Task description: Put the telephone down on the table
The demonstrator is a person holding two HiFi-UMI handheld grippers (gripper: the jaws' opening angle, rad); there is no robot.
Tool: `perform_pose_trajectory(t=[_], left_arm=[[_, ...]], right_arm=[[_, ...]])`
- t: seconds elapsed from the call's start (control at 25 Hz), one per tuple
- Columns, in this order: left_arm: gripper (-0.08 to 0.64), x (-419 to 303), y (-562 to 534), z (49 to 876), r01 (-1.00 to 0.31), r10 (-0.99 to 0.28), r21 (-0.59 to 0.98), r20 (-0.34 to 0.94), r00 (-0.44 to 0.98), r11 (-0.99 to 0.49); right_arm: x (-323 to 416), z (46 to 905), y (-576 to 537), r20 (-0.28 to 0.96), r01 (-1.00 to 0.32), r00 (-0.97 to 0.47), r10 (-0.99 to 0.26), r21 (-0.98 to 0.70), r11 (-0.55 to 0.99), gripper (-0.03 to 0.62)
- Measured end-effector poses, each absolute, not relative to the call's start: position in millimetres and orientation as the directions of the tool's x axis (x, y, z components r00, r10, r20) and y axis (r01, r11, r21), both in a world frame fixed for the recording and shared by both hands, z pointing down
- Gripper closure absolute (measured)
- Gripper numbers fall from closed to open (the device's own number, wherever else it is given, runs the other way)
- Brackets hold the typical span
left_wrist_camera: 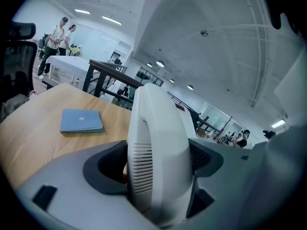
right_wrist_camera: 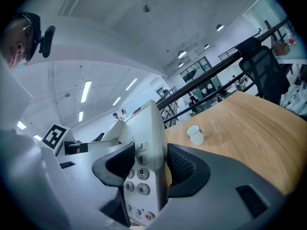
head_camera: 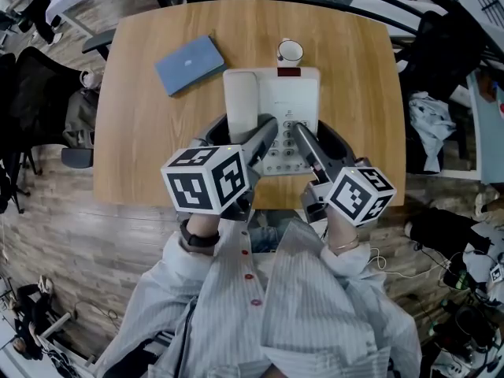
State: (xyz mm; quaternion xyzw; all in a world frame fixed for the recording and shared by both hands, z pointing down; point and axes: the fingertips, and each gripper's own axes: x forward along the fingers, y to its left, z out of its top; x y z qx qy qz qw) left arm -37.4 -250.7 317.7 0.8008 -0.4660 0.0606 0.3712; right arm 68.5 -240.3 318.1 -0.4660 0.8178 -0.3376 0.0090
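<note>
While clamped at both near corners, keep the telephone (head_camera: 272, 109) level and bring it down slowly. Gripping tight with the left gripper (head_camera: 262, 132) on the handset (left_wrist_camera: 158, 152) end, pads pressed to either flank of that white ribbed shell. Pinching hard with the right gripper (head_camera: 305, 138) on the keypad edge, right beside the 3, 6 and 9 keys.

Sitting at centre of the head view, over the middle of the wooden table (head_camera: 142, 132). Hard to tell from here whether touching the wood or hovering just above. Judging by that: mid-placement, not finished.

Lower both sides together, no tipping, or risk rolling the handset out of its cradle. Aim for the bare wood at lower centre. Stay short of the white cup (head_camera: 290, 51) just above the phone's far edge, and clear of the blue notebook (head_camera: 189, 64) at upper left. Feel for full contact along the base before easing either grip. Then spread the right pair first and the left pair after. Draw straight back toward the bottom of the frame without dragging the casing.
</note>
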Motion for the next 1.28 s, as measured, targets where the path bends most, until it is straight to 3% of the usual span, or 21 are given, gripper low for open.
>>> perform_pose_trajectory(t=[0.6, 1.28], left_arm=[[0.176, 4.0, -268.8, 345.1, -0.779, -0.626, 0.546, 0.501, 0.598, -0.307], [0.176, 17.1, -282.6, 415.6, -0.783, -0.561, 0.584, 0.582, 0.589, -0.216]], right_arm=[[108.6, 345.5, -250.9, 0.35, -0.768, -0.515, -0.783, -0.594, 0.239, 0.367], [121.6, 413.2, -266.5, 0.457, -0.772, -0.523, -0.719, -0.612, 0.172, 0.367]])
